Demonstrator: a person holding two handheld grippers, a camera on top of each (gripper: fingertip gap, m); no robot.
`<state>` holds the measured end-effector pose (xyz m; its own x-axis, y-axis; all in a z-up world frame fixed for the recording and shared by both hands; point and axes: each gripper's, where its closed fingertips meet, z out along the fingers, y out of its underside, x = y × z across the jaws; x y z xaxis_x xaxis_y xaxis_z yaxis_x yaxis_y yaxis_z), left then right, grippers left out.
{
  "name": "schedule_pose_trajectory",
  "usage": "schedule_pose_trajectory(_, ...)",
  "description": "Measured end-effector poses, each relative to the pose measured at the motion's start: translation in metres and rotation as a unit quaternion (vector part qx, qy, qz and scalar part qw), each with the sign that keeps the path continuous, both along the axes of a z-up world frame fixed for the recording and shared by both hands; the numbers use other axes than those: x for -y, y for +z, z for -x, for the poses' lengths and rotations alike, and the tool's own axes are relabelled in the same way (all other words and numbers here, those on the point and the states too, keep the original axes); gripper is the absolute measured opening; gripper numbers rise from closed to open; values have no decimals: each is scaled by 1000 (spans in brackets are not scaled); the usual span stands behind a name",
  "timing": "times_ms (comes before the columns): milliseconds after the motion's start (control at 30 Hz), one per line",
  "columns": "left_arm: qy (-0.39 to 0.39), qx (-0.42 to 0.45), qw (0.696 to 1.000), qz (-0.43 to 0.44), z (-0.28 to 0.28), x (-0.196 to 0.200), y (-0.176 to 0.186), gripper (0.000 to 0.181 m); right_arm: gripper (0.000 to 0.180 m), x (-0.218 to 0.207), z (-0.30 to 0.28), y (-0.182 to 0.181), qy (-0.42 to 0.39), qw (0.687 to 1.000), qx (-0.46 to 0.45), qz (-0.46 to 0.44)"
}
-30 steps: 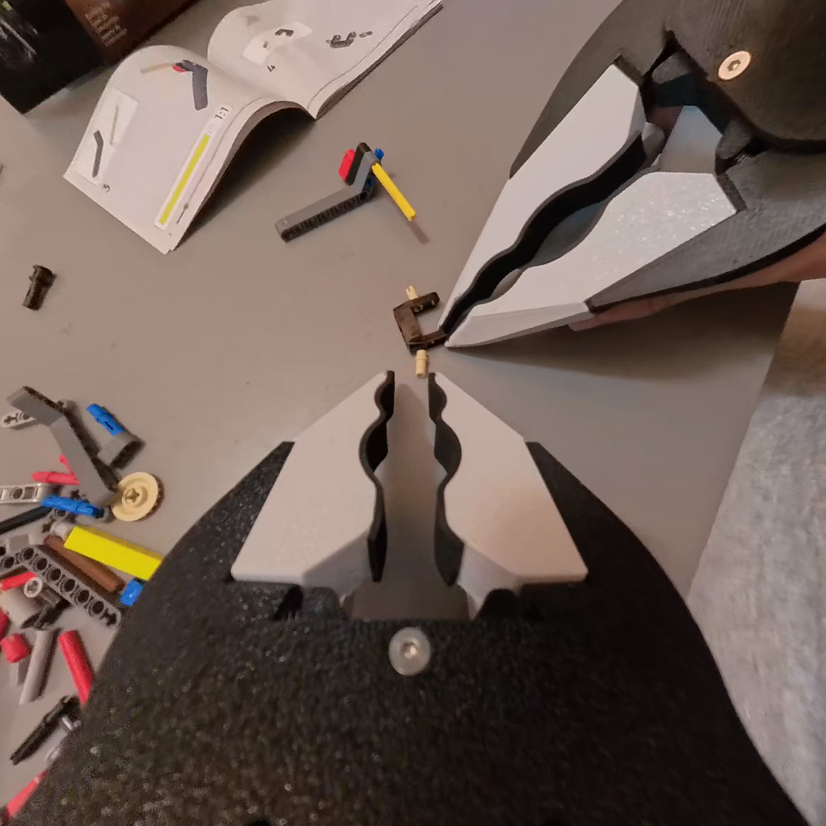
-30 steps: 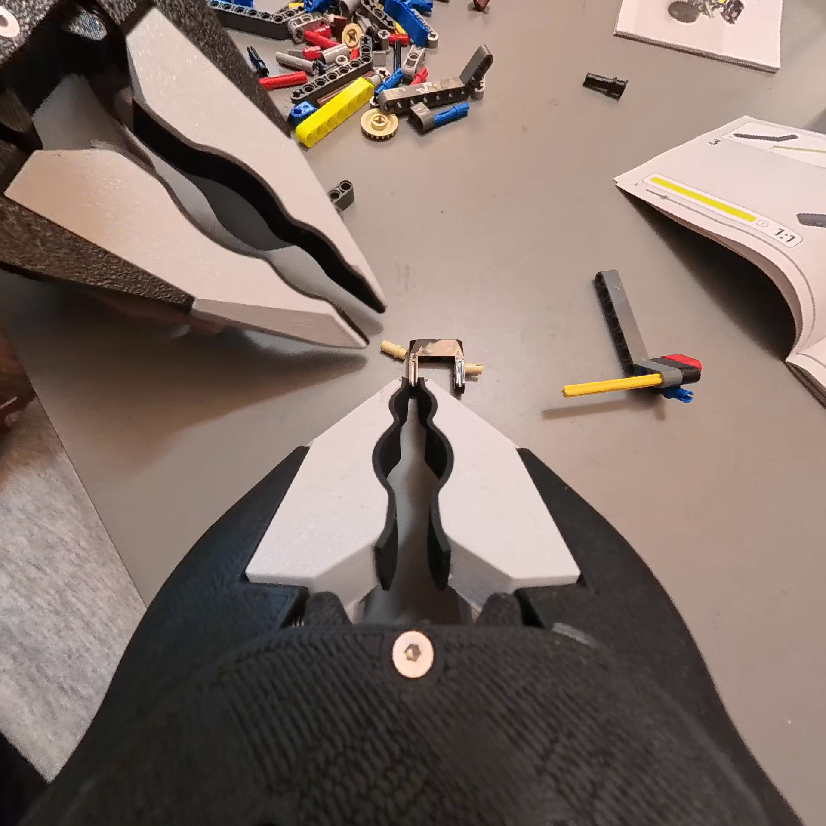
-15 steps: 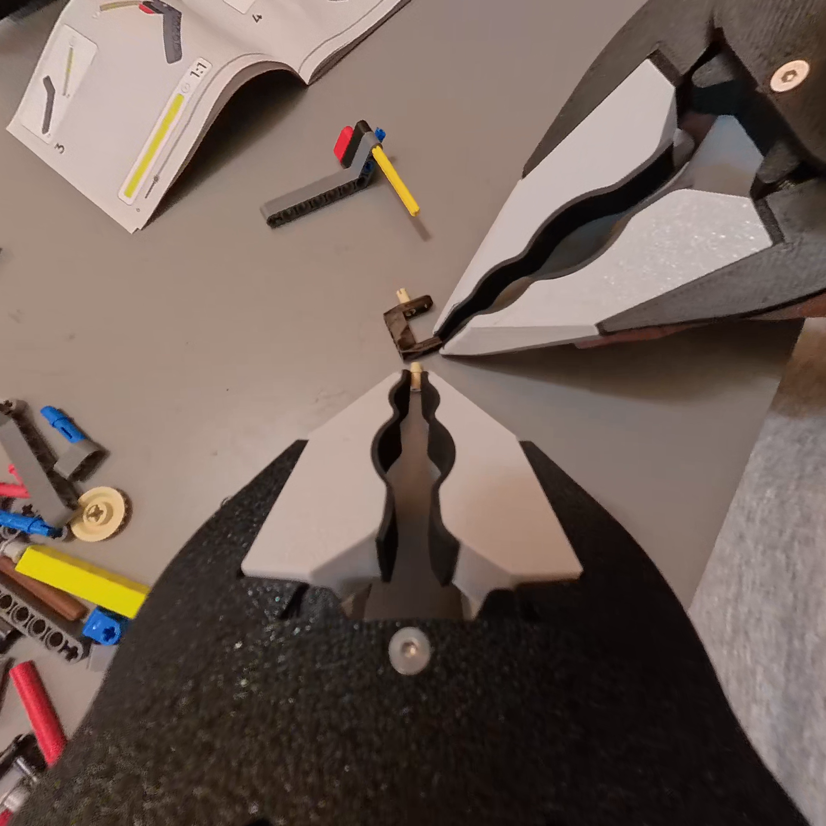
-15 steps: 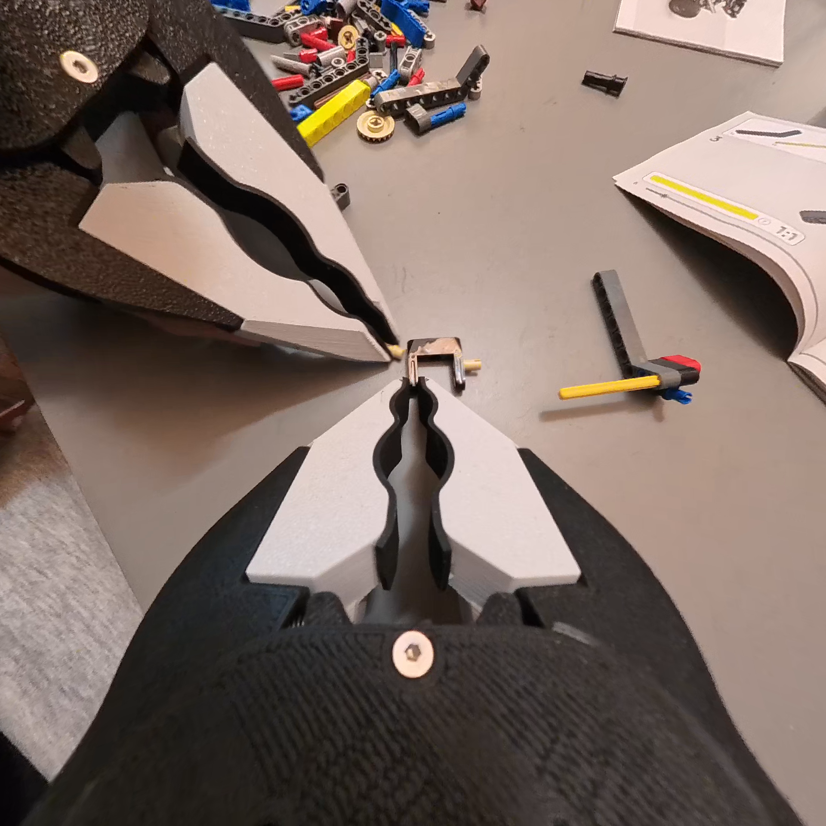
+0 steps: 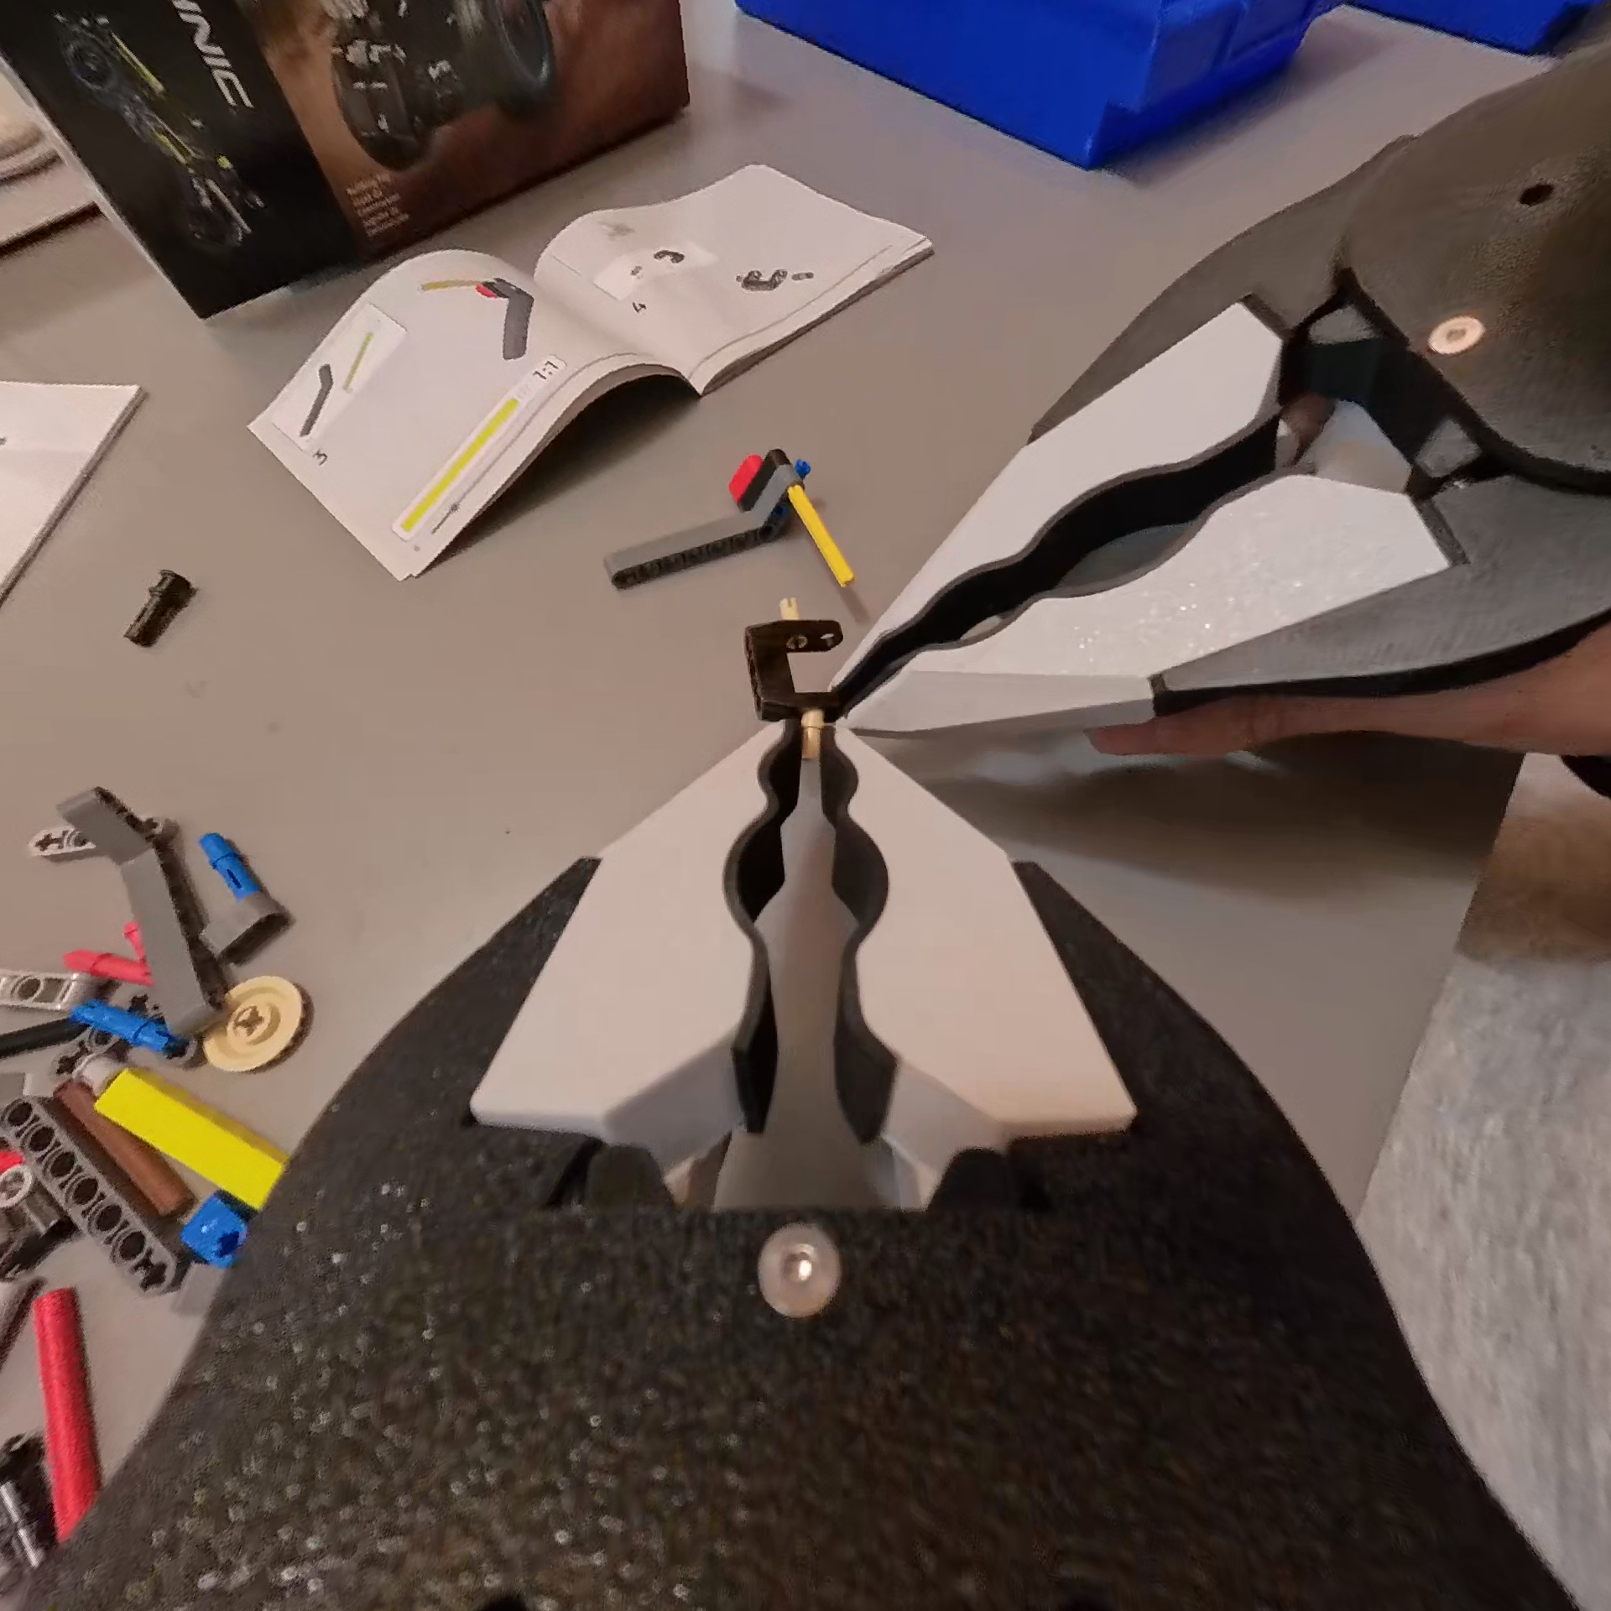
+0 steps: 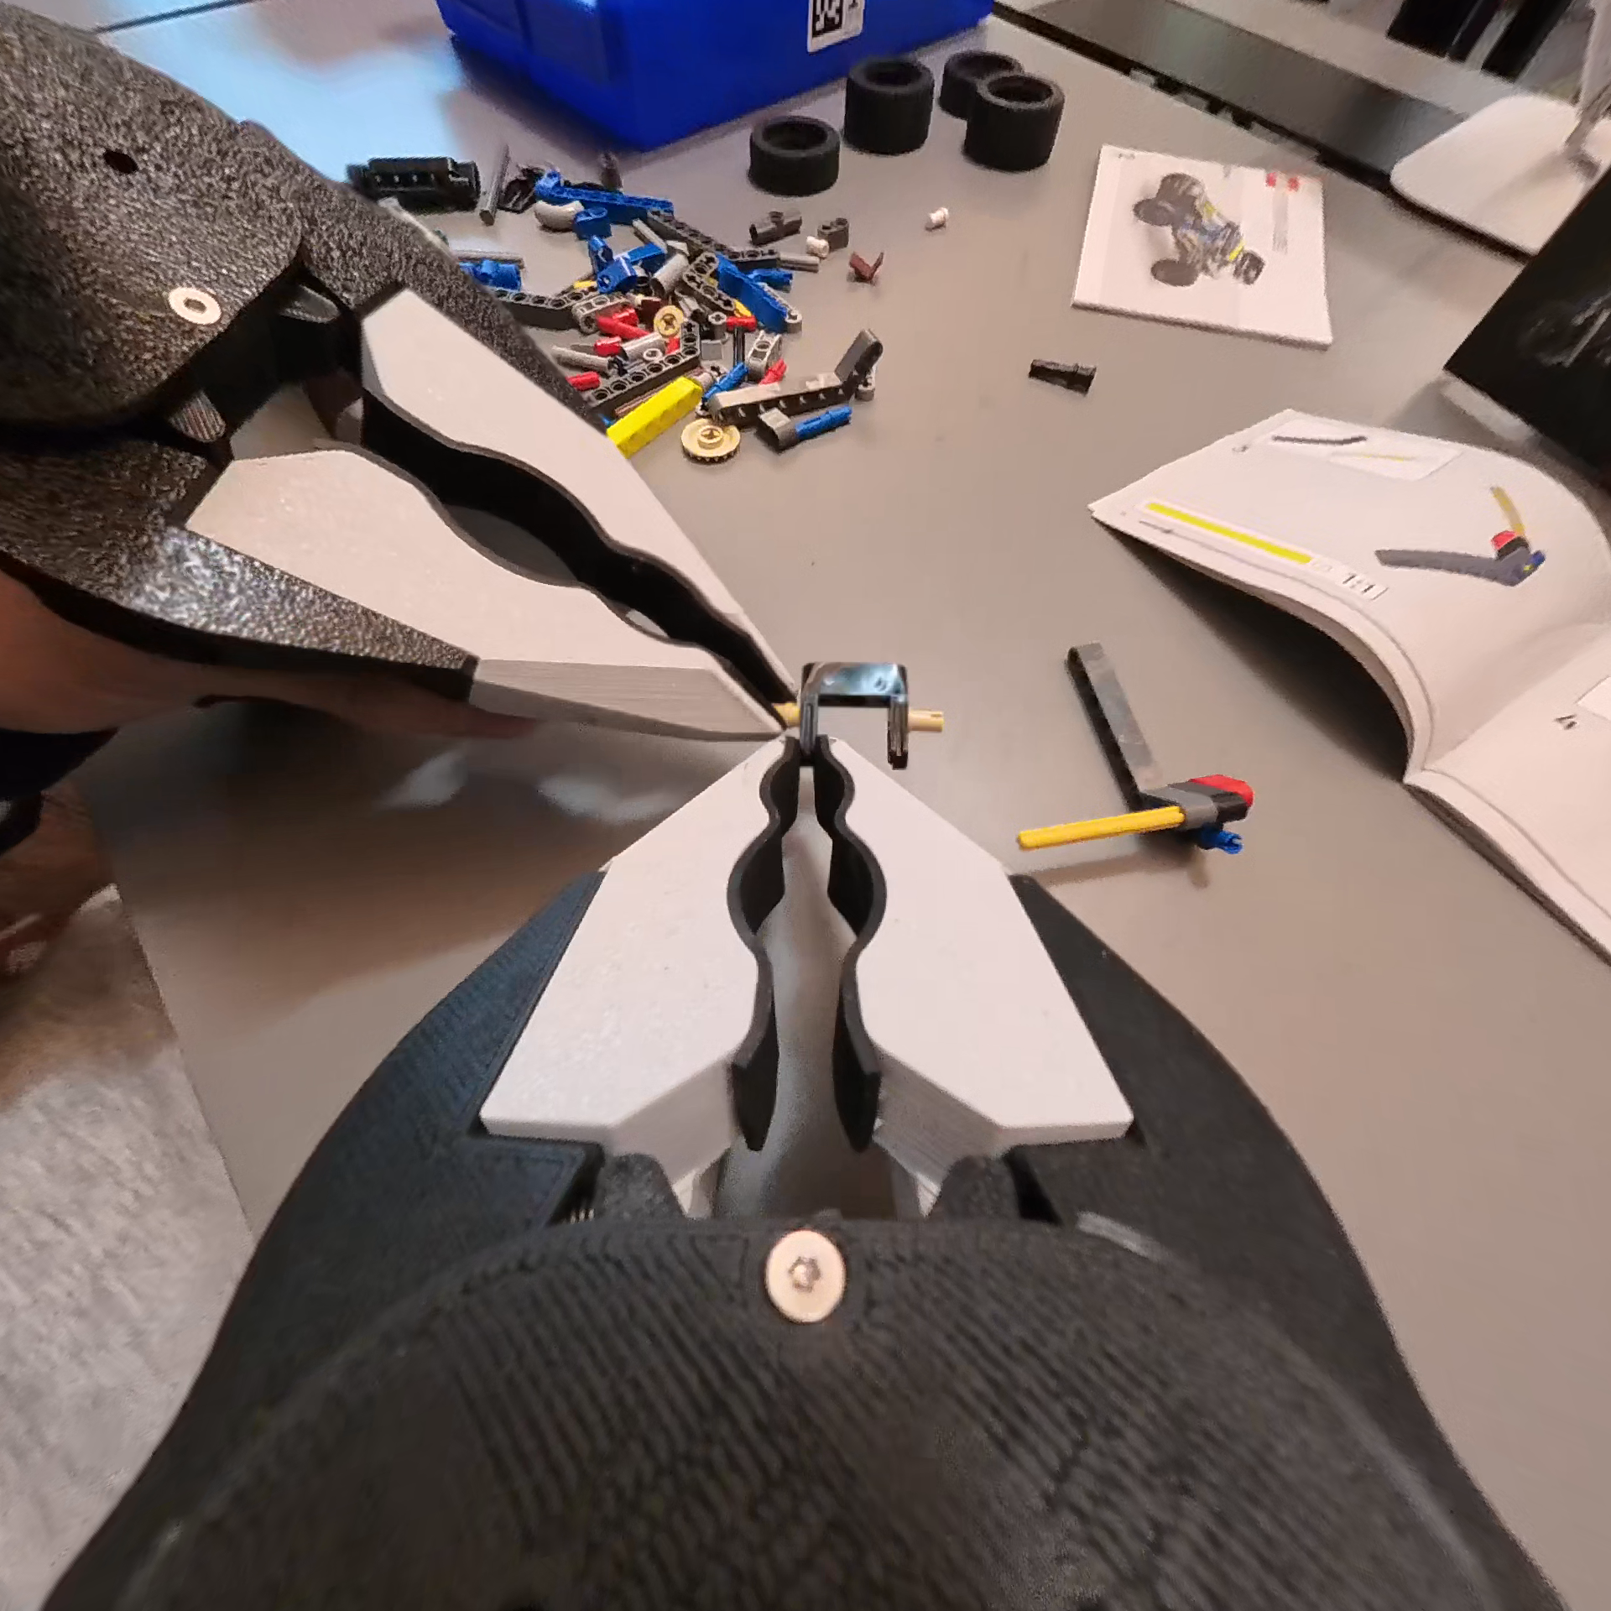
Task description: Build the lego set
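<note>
1. On the far left of the left wrist view, I am seeing the loose parts pile (image 5: 131, 1072) lying unsorted on the counter (image 5: 436, 723), so most of the build is, I judge, not yet done.
2. Behind it, the open instruction booklet (image 5: 558, 349) is showing an early step, with the set's box (image 5: 349, 113) standing beyond.
3. Moving right, a small finished sub-assembly (image 5: 723, 532), a grey angled beam with a yellow axle and red and blue bits, is lying apart on the counter.
4. At centre, I am holding my left claw (image 5: 812, 741) closed on a tan pin (image 5: 812, 728), its tip meeting the lower arm of the black U-shaped bracket (image 5: 776, 662).
5. Just to the right, my right claw (image 6: 811, 751) is clamped on that bracket, which is held up off the counter; a second tan pin (image 6: 924, 720) is already sitting in its far arm.
6. I judge this pin is being pressed into its hole; whether it is fully seated I cannot tell.
7. In the right wrist view, four black tyres (image 6: 907, 113) are waiting unused near a blue bin (image 6: 697, 61).
</note>
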<state>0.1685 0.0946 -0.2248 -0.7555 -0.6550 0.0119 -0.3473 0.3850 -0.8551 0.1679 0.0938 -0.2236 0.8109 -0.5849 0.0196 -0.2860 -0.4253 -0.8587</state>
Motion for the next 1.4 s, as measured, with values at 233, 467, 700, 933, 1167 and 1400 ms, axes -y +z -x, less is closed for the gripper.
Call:
schedule_pose_trajectory(233,12,-10,997,72,-2,-2,15,2,2,-3,-4,14,0,995,101,15)
schedule_pose_trajectory(467,0,-39,989,144,0,-4,25,2,1,-6,-1,25,24,979,201,34)
schedule_pose_trajectory(700,6,-54,985,167,0,-4,27,2,2,-9,1,24,45,967,243,58)
schedule_pose_trajectory(933,-20,20,993,112,1,-3,30,2,2,-7,3,28,63,976,208,18)
schedule_pose_trajectory(1167,-43,59,992,100,5,4,34,7,2,-1,1,33,47,988,139,-42)
schedule_pose_trajectory(1400,-55,64,992,89,8,2,33,15,2,-1,4,34,58,989,129,-53)
